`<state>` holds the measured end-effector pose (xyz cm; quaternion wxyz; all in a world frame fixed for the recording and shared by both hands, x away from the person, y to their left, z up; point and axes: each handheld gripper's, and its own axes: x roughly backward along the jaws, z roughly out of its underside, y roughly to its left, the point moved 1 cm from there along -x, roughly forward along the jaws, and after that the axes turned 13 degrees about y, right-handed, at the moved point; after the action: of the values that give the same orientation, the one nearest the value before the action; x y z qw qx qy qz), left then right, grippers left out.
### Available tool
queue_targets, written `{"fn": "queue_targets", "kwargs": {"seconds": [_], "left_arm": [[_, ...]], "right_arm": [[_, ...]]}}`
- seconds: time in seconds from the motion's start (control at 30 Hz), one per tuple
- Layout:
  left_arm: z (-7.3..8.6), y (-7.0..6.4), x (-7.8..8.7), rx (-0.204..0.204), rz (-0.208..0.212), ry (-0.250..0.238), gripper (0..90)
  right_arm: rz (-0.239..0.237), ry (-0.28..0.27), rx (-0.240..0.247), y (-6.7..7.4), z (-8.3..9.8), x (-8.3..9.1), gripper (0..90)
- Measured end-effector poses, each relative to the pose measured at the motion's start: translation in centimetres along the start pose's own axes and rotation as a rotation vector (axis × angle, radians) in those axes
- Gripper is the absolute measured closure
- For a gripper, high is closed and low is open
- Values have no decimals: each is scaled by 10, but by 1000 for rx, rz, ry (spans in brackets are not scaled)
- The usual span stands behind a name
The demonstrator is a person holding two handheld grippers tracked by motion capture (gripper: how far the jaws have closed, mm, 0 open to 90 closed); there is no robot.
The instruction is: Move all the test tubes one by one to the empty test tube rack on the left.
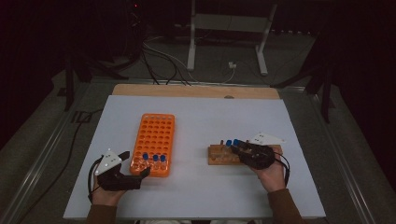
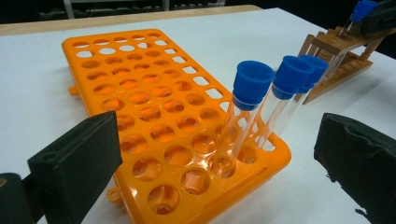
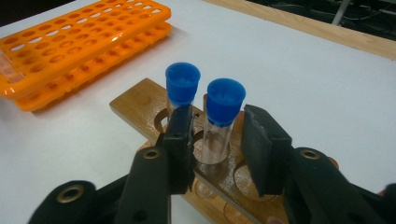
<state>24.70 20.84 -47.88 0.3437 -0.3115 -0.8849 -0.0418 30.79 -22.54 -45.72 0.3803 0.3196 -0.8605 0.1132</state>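
Note:
An orange tube rack [image 1: 154, 130] lies left of centre and holds three blue-capped tubes [image 2: 252, 84] in its near row. My left gripper [image 1: 135, 163] is open wide at the rack's near end, one jaw on each side of that corner, touching nothing. A wooden rack [image 1: 217, 155] at the right holds two blue-capped tubes. My right gripper [image 3: 217, 140] reaches over it with the nearer tube [image 3: 224, 100] between its jaws. A thin gap shows on each side of that tube, so the pads [image 3: 259, 144] do not press it. The other tube [image 3: 182, 81] stands just behind the left jaw.
The white board [image 1: 201, 116] has bare room between the two racks and in front of them. A wooden strip [image 1: 196, 91] runs along its far edge. Cables [image 1: 159, 56] and a stand's white legs [image 1: 261, 51] are on the floor beyond.

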Motion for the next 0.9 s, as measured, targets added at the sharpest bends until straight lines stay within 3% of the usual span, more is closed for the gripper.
{"fn": "queue_targets", "kwargs": {"seconds": [0.5, 0.9], "left_arm": [[0, -1, -1, -6, -2, 3, 13], [0, -1, -1, -10, -2, 4, 13]], "right_arm": [[-7, 1, 3, 1, -2, -7, 764], [2, -25, 14, 2, -5, 7, 767]]}}
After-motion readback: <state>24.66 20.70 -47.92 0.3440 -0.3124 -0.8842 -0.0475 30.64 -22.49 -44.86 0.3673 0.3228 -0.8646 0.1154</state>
